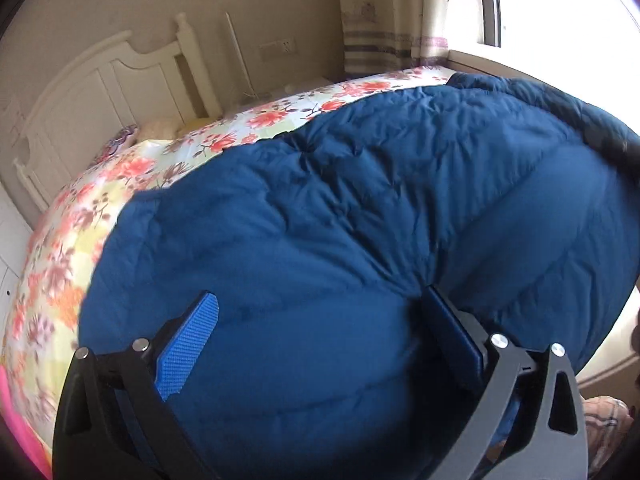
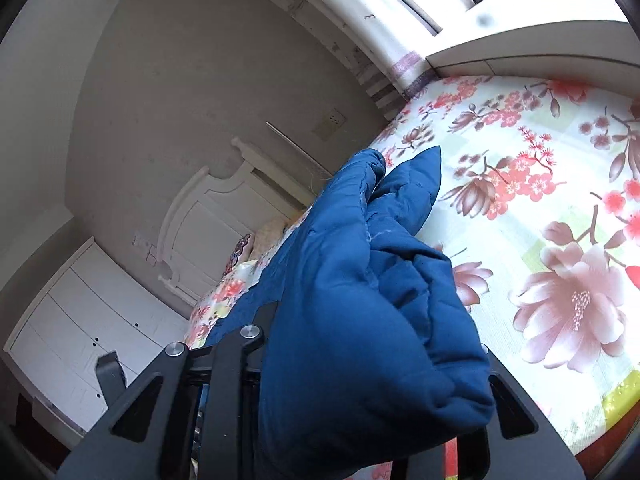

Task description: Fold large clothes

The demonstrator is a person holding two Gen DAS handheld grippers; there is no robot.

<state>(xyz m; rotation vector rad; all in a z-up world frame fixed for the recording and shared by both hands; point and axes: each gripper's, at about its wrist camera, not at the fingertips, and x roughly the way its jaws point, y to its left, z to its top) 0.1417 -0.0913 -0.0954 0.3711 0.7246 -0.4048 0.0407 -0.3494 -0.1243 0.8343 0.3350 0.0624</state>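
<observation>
While it lies spread over the flowered bedsheet, the blue quilted coat fills most of the left wrist view: a puffy, matte fabric stitched into soft padded channels, its outline rounded and its far edge wrinkled, with a darker trim along the right rim. In the right wrist view a thick bunched fold of the same coat rises from between the fingers of the right gripper, ending in 2 pointed tips above the sheet; the jaws press on this fold from both sides, though the fabric hides the pads themselves. The left gripper hangs over the coat with its 2 fingers well apart; the blue textured pad of 1 finger is bare, and the other finger's tip sits at a crease in the fabric, so whether it touches I cannot tell. Beyond the coat, the glossy sheet carries pink and red blossoms on pale squares. A white panelled headboard with curved top stands at the wall, pillows at its foot partly cut off. A striped curtain hangs beside a bright, washed-out window. White cabinet doors show at the left, blurred
</observation>
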